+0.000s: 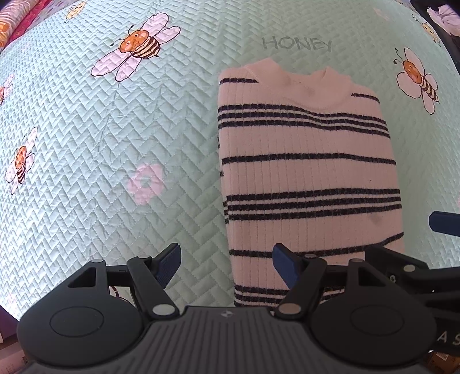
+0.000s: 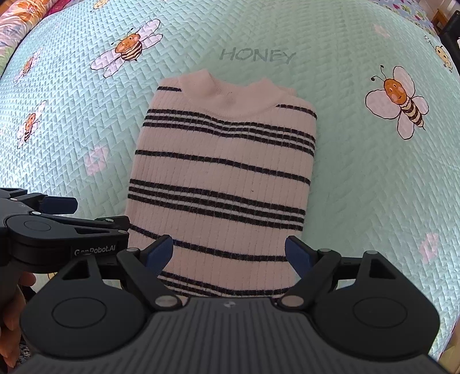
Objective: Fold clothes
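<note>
Neatly folded pink sweater (image 2: 221, 184) w/ dark stripes (collar up), both tongs (image 1: 227, 267) (image 2: 230, 256) wide, empty.

The striped sweater's (image 2: 224, 178) hem is hidden behind the right tool's (image 2: 230, 253) body.

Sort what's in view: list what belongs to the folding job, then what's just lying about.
Belongs to the job:
pink ribbed sweater with dark stripes, sleeves already tucked in
left claw, open
right claw, open

Just lying about:
mint quilted bedspread with bee prints
patterned bedding at the far corner
</note>
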Demonstrator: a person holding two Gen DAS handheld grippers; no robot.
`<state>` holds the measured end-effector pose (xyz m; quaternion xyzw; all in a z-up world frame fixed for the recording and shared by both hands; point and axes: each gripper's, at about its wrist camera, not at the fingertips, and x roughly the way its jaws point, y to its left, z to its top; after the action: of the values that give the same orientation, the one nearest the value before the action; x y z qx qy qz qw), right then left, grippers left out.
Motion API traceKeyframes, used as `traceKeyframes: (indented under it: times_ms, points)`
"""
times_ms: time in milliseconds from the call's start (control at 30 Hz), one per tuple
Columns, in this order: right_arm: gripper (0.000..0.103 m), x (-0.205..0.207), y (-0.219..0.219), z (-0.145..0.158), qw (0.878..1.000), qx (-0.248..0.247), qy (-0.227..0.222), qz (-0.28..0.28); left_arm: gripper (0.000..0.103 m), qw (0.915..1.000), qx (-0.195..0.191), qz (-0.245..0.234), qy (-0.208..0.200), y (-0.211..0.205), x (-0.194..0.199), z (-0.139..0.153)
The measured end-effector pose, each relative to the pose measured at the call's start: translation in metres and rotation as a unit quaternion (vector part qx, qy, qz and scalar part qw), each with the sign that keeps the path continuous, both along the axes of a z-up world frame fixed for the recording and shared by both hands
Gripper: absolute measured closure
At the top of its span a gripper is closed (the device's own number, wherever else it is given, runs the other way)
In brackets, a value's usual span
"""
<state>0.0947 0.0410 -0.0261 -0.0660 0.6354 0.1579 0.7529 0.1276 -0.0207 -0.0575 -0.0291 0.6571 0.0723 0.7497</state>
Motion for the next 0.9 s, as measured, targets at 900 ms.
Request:
traceKeyframes:
  times_ms: [900]
  points:
    - [0.016,-0.187,0.097,0.035,0.882,0.077,-0.457,-0.087,0.017,0.8403,0.225,-0.029,-0.493,0.099,-0.202,0.105]
